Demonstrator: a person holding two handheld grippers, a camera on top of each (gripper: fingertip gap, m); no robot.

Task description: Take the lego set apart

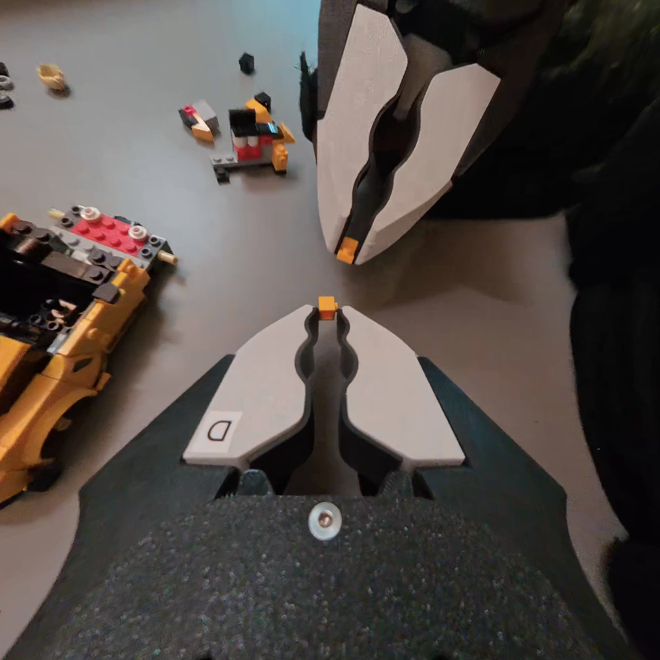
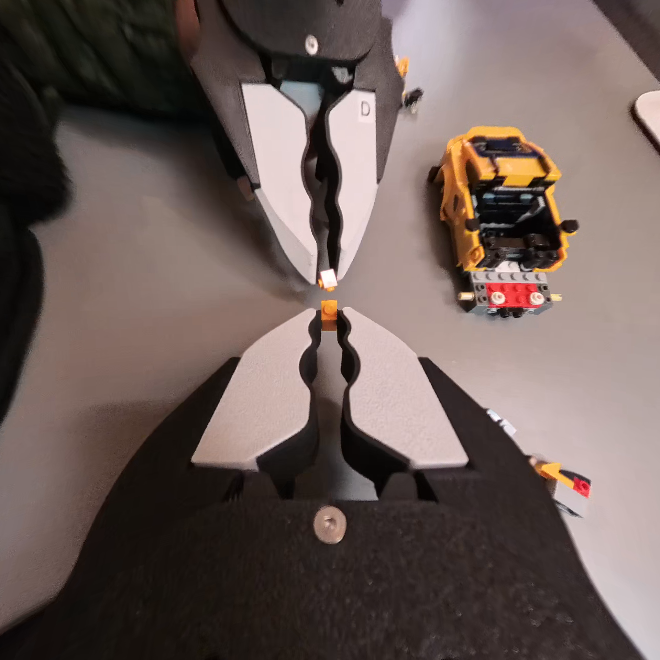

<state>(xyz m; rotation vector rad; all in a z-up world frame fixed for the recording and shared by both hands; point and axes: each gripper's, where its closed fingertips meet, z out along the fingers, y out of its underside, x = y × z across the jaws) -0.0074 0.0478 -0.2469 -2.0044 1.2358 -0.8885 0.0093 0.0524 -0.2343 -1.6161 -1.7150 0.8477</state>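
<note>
Two hand-held grippers meeting tip to tip above a grey table (image 1: pixel 250 232). Left gripper (image 1: pixel 327 311) clenched on a small orange brick (image 1: pixel 327 308), pinched at the very tips of its grey fingers (image 1: pixel 271 375); white sticker with a letter on the left finger. Right gripper (image 1: pixel 347 254) pointing down from the upper right, clenched on a second small orange brick (image 1: pixel 348 250) at its tips. Both bricks close together but apart, with a small gap of table between them.

Same meeting seen from the right wrist: right gripper (image 2: pixel 328 314) at the bottom, gripping its orange brick (image 2: pixel 328 315) with a stud facing up; left gripper (image 2: pixel 328 280) opposite, gripping its brick (image 2: pixel 328 279), which looks pale with an orange edge here.

Partly dismantled yellow lego car (image 1: pixel 53 321) resting on the table to the left in the left wrist view, well apart from the grippers, roof off, black interior exposed, a red plate (image 1: pixel 107 232) with studs on a grey base at one end, tan axle pins sticking out. Same car (image 2: pixel 500 221) to the right in the right wrist view.

Farther back, a loose cluster (image 1: pixel 257 139) of red, black, grey and orange bricks, a smaller clump (image 1: pixel 200 119) beside it, a lone black piece (image 1: pixel 246 63), and a tan piece (image 1: pixel 51 75) near the left edge. Dark clothing (image 1: pixel 607 250) of a person along the right side.
</note>
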